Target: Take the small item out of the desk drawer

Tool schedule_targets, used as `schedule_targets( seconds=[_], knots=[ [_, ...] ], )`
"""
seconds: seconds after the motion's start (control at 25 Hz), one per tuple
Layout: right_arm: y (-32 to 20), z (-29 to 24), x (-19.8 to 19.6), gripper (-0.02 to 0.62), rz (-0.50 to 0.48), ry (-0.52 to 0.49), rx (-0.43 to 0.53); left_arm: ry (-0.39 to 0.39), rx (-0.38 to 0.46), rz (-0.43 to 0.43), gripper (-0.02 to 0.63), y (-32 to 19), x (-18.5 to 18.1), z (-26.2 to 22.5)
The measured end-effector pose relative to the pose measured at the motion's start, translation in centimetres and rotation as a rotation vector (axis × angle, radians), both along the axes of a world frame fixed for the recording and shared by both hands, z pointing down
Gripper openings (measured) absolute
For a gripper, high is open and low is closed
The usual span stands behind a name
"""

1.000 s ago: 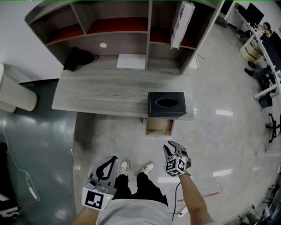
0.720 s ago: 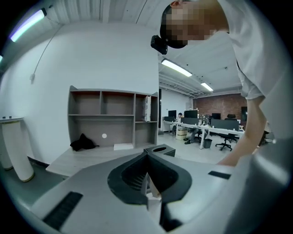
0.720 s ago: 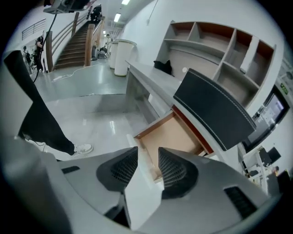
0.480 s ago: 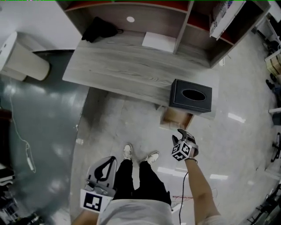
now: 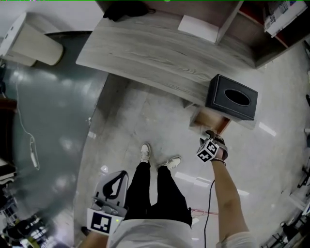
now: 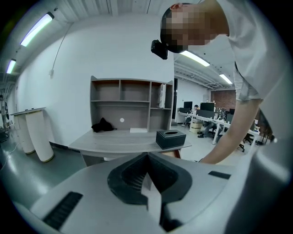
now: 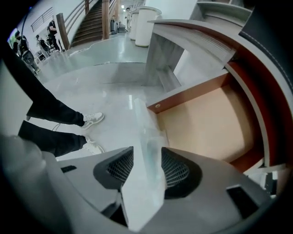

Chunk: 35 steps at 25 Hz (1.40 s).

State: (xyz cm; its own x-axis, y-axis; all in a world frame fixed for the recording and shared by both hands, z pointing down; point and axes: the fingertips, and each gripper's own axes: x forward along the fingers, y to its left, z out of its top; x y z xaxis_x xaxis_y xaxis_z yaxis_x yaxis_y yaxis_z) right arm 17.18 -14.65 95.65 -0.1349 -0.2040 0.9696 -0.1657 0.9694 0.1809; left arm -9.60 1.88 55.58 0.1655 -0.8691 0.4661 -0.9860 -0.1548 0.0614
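The desk drawer (image 5: pixel 211 121) stands pulled out under the right end of the grey desk (image 5: pixel 160 53), below a black tissue box (image 5: pixel 232 97). In the right gripper view the drawer's tan floor (image 7: pixel 206 123) looks bare; no small item shows. My right gripper (image 5: pixel 213 137) points steeply down just in front of the drawer's front edge. Its jaws have just been opening, and only a pale translucent sliver (image 7: pixel 147 151) shows in the gap; I cannot tell what it is. My left gripper (image 5: pixel 116 180) hangs low by the person's left leg, jaws together (image 6: pixel 147 176), holding nothing.
A black bag (image 5: pixel 127 9) and a white sheet (image 5: pixel 199 28) lie at the desk's back. Pale cylinders (image 5: pixel 31 41) stand at the left. The person's shoes (image 5: pixel 145 152) are on the glossy floor before the desk. A red cable (image 5: pixel 201 211) trails by the right leg.
My right gripper has dropped and moved from beside the feet to the open drawer's front. The view has swung so the desk sits higher and tilted. My left gripper stays low left.
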Motion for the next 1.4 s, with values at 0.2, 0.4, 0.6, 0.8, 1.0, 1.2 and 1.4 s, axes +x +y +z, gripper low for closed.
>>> schedule_targets(
  seconds=[0.2, 0.4, 0.6, 0.8, 1.0, 1.2, 1.4],
  knots=[
    [0.1, 0.0, -0.2, 0.109, -0.024, 0.02, 0.015, 0.019, -0.003, -0.006, 0.017, 0.6, -0.3, 0.8],
    [0.2, -1.5, 0.1, 0.061, -0.005, 0.014, 0.05, 0.028, 0.013, 0.029, 0.017, 0.2, -0.4, 0.4],
    [-0.2, -2.8, 0.6, 0.05, 0.039, -0.001, 0.078, 0.034, 0.037, 0.065, 0.017, -0.9, -0.6, 0.0],
    [0.0, -3.3, 0.6, 0.046, 0.056, -0.015, 0.098, 0.043, 0.042, 0.111, 0.017, -1.7, 0.0, 0.2],
    [0.1, -4.0, 0.7, 0.044, 0.096, -0.03, 0.109, 0.042, 0.046, 0.146, 0.017, -2.3, 0.4, -0.2],
    [0.1, -5.5, 0.7, 0.037, 0.137, -0.058, 0.127, 0.038, 0.059, 0.169, 0.017, -2.6, 0.6, -1.1],
    [-0.4, -7.5, 0.5, 0.031, 0.187, -0.098, 0.145, 0.04, 0.081, 0.196, 0.017, -3.4, 1.0, -2.1]
  ],
)
